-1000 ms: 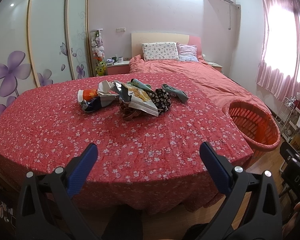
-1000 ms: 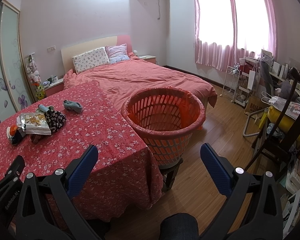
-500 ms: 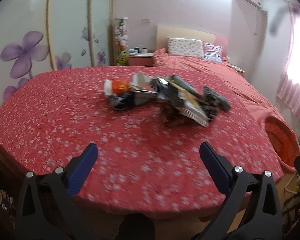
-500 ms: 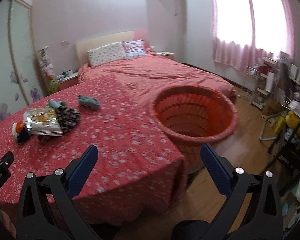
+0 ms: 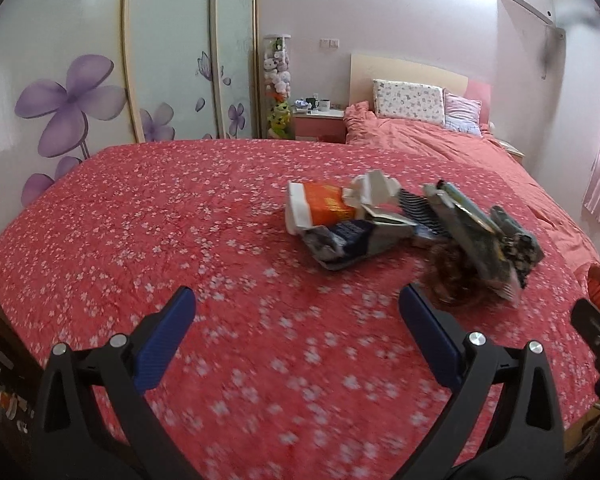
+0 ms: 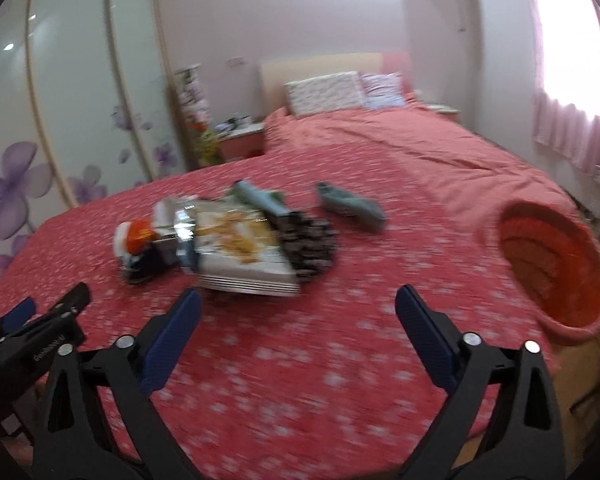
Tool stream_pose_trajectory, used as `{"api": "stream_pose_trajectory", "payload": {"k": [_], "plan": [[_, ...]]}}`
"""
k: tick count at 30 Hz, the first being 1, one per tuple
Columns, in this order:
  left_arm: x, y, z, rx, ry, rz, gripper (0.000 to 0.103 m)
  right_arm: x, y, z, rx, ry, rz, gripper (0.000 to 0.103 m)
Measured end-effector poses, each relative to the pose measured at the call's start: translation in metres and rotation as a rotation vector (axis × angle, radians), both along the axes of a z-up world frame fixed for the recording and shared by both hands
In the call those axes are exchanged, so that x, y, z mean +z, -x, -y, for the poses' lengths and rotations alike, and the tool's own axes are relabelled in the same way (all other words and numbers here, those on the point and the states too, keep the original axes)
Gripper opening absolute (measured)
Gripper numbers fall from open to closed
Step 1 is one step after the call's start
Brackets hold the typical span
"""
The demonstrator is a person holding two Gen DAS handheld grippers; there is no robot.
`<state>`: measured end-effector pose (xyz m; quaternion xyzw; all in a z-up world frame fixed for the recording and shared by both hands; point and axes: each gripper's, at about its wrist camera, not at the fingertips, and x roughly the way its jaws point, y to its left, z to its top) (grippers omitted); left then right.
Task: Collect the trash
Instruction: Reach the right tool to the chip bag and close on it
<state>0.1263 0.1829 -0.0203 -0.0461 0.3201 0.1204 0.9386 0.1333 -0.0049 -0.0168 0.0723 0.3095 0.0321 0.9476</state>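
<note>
A pile of trash lies on the red flowered tablecloth [image 5: 160, 220]: an orange-and-white carton [image 5: 320, 206], a crumpled blue wrapper [image 5: 348, 242], a silver snack bag [image 6: 240, 256], a dark patterned sock [image 6: 312, 246] and a grey-green sock [image 6: 350, 204]. My left gripper [image 5: 296, 304] is open and empty, low over the cloth just short of the pile. My right gripper [image 6: 298, 306] is open and empty, close to the snack bag. The orange laundry basket [image 6: 556, 264] stands at the table's right edge.
A bed with a pink quilt [image 6: 420, 140] and pillows lies behind the table. Sliding wardrobe doors with purple flowers [image 5: 68, 96] line the left wall. A pink nightstand [image 5: 320, 124] stands by the bed. Pink curtains [image 6: 572, 132] hang at the right.
Both grippers have moved forward over the table toward the trash pile and turned left. The basket has slid to the right edge of both views. Both jaws stay open.
</note>
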Motion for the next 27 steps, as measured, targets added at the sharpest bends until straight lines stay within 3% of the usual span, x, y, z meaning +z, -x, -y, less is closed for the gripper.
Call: {"api": "stream_pose_trajectory", "payload": {"k": [4, 11, 17, 25, 27], "plan": [[-0.007, -0.011, -0.019, -0.01, 0.029, -0.023, 0.099, -0.007, -0.021, -0.024, 0.047, 0.023, -0.017, 0.087], [-0.02, -0.026, -0.037, -0.008, 0.039, -0.053, 0.099, -0.015, -0.047, -0.054, 0.093, 0.096, -0.008, 0.084], [-0.027, -0.034, -0.047, -0.001, 0.063, -0.07, 0.099, -0.027, -0.062, -0.067, 0.087, 0.178, -0.026, 0.07], [-0.031, -0.037, -0.045, -0.022, 0.071, -0.077, 0.099, -0.025, -0.066, -0.058, 0.085, 0.135, -0.043, 0.015], [-0.031, -0.038, -0.043, -0.026, 0.069, -0.078, 0.099, -0.021, -0.064, -0.056, 0.086, 0.112, -0.029, 0.01]]}}
